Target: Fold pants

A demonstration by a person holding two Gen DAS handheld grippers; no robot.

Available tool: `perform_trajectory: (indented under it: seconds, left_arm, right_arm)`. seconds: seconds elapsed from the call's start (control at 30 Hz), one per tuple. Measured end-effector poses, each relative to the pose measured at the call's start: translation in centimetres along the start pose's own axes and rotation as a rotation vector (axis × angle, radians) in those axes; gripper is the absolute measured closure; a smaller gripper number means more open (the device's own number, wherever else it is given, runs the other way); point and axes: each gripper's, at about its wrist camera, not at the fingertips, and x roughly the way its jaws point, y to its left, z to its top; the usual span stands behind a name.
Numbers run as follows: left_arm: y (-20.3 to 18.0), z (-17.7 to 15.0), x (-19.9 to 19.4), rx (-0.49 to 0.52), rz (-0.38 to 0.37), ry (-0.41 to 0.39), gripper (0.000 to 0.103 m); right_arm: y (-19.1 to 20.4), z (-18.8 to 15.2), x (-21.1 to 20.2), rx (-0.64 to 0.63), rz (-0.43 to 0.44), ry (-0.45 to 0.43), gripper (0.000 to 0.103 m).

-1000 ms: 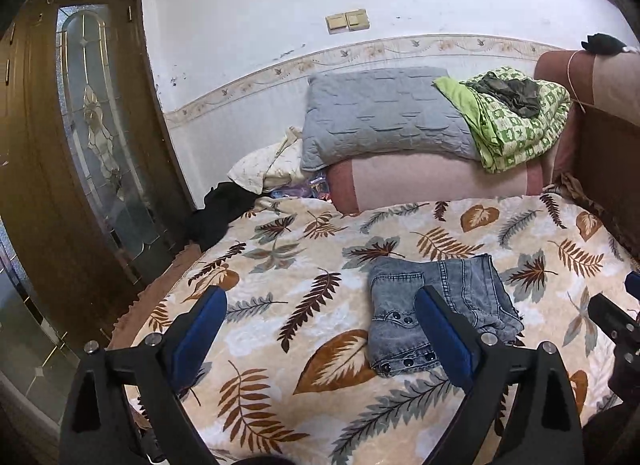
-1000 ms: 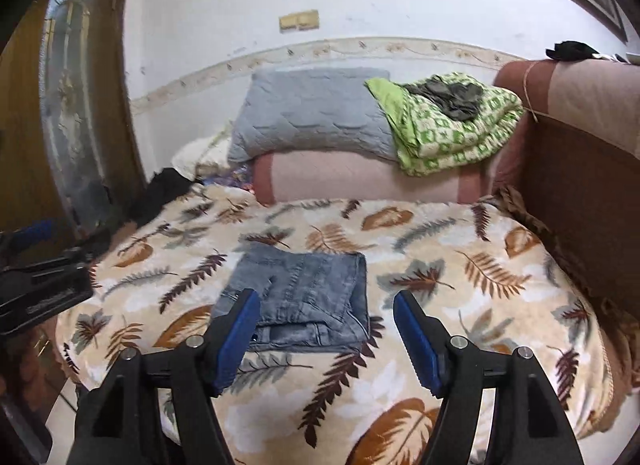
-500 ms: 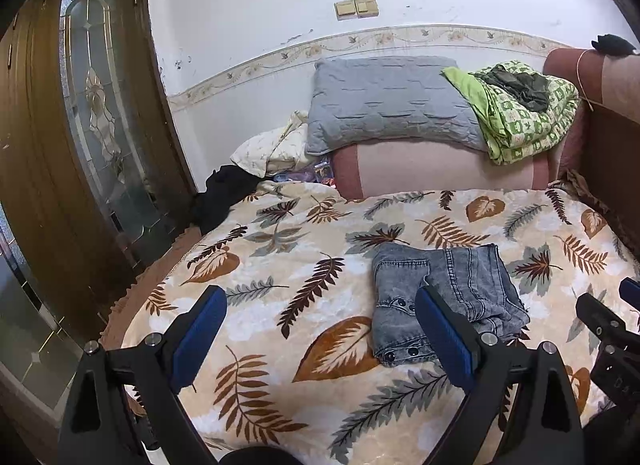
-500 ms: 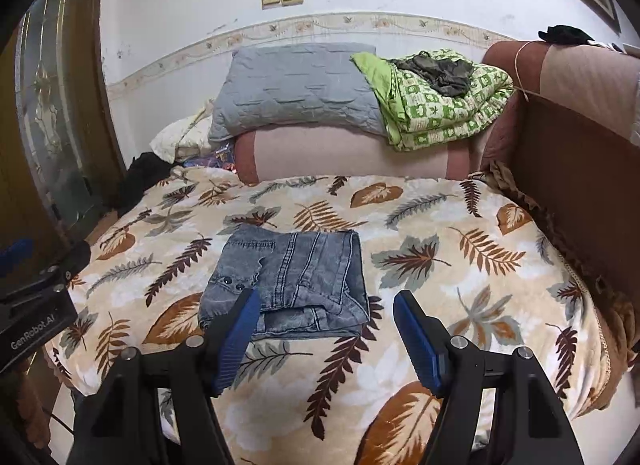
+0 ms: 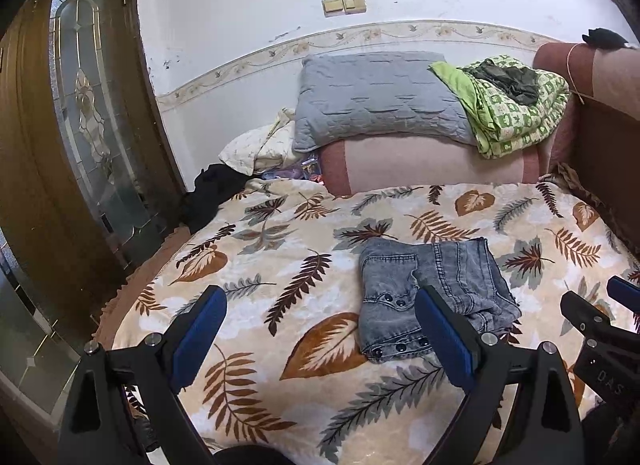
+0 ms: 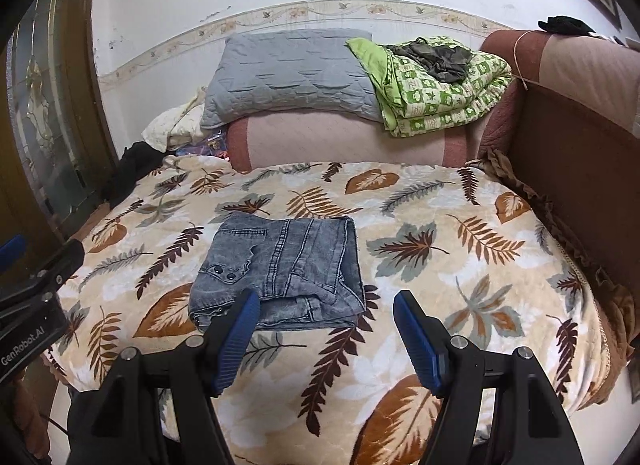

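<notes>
Both grippers had drawn back and risen slightly, so more blanket (image 6: 460, 233) showed. Left to right stood a door (image 5: 52, 169), one grey pillow (image 5: 376, 97), one green quilt (image 5: 516, 105). One folded pants (image 6: 280, 269) lay mid-blanket, nothing covering it. Left gripper (image 5: 320, 333) and right gripper (image 6: 324, 329) hovered near its front edge, fingers spread, holding nothing.
</notes>
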Motion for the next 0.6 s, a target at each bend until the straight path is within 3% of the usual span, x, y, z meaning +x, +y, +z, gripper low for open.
perform_trajectory:
  seconds: [0.33, 0.6]
  left_arm:
    - [-0.73, 0.25, -0.76, 0.004, -0.009, -0.031, 0.008]
    - [-0.86, 0.1, -0.43, 0.005, -0.002, -0.013, 0.008]
  right_arm:
    - [-0.92, 0.22, -0.23, 0.02, -0.006, -0.008, 0.03]
    - [-0.87, 0.25, -0.51, 0.013, -0.005, -0.015, 0.03]
